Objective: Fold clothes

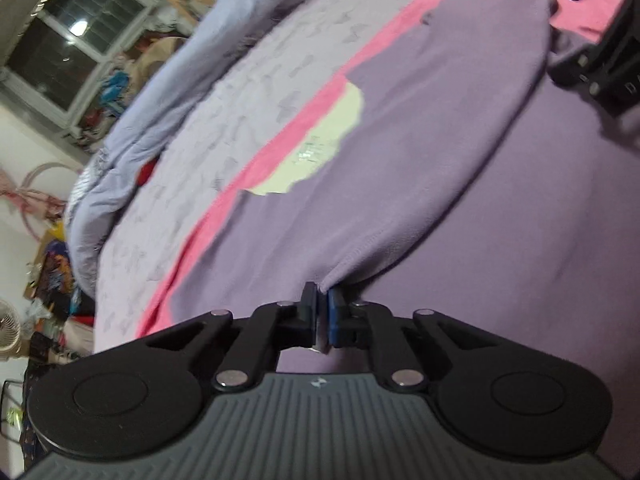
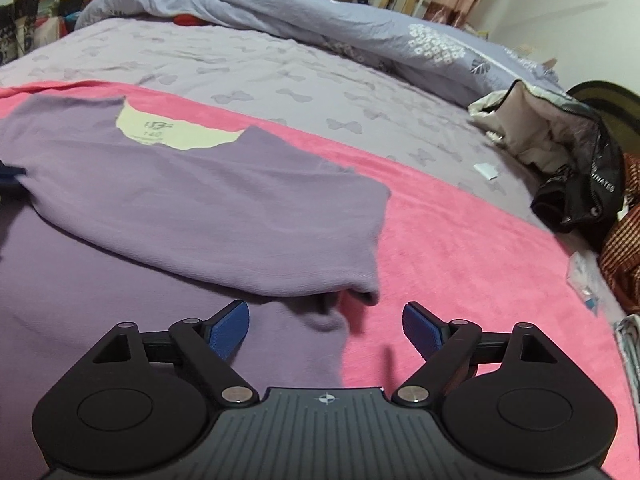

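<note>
I am pinching a fold of the purple top (image 1: 420, 152) between the closed fingers of my left tongs (image 1: 322, 300); the cloth is gathering into a small peak right at the tips, so I judge I am holding an edge of a sleeve or side panel that is lying doubled over the body of the garment. My right tongs (image 2: 326, 330) are standing wide open, gripping nothing, with the blue pads (image 2: 230, 330) spread either side of a rumpled purple corner just ahead of them. I am reading that as the spot where a grip would fit, though whether the fold is being laid down or lifted back I cannot settle from this.

The top is lying flat on a pink blanket (image 2: 460, 248), which is spread over the lilac sheet with bow shapes (image 2: 280, 76), probably to give a clean, even folding surface. Ahead of the right tongs, the neck opening is facing up and showing a pale yellow lining (image 2: 176, 132). On it I am making out a small printed logo that I cannot decipher and, beneath it, what looks like "140", likely a size mark. Far off to the right of those tongs a black bag (image 2: 580, 188) is carrying white lettering too small to read. A rumpled blue-grey duvet (image 2: 320, 20) is lying beyond everything.
</note>
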`<state>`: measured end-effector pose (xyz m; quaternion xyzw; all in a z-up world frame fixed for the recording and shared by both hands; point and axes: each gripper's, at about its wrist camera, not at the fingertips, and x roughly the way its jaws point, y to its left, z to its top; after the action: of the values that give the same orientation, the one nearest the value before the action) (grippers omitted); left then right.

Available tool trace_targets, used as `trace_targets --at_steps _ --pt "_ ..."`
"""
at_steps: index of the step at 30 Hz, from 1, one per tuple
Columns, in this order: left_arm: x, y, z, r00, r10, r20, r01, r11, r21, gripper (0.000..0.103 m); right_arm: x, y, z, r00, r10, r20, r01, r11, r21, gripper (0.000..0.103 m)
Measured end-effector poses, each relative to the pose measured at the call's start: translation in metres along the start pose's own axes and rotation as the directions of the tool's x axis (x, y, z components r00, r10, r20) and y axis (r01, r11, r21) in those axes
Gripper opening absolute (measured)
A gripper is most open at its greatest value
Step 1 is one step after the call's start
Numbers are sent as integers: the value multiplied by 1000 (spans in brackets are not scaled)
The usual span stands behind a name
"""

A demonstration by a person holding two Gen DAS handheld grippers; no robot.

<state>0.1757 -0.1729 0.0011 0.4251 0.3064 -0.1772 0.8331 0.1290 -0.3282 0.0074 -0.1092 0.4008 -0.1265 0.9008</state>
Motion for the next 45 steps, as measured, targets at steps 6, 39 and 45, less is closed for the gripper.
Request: trace_targets --at_steps 6,39,45 --pt "4 46 2 993 102 -65 -112 976 -185 4 9 4 4 999 -28 27 29 1000 -7 86" --pt "34 76 -25 983 -93 -160 37 947 -320 49 -5 -76 17 994 65 -92 -58 995 78 98" --pt "55 85 -11 983 -146 -112 98 929 -356 50 21 -10 57 993 116 -8 -116 993 -23 98"
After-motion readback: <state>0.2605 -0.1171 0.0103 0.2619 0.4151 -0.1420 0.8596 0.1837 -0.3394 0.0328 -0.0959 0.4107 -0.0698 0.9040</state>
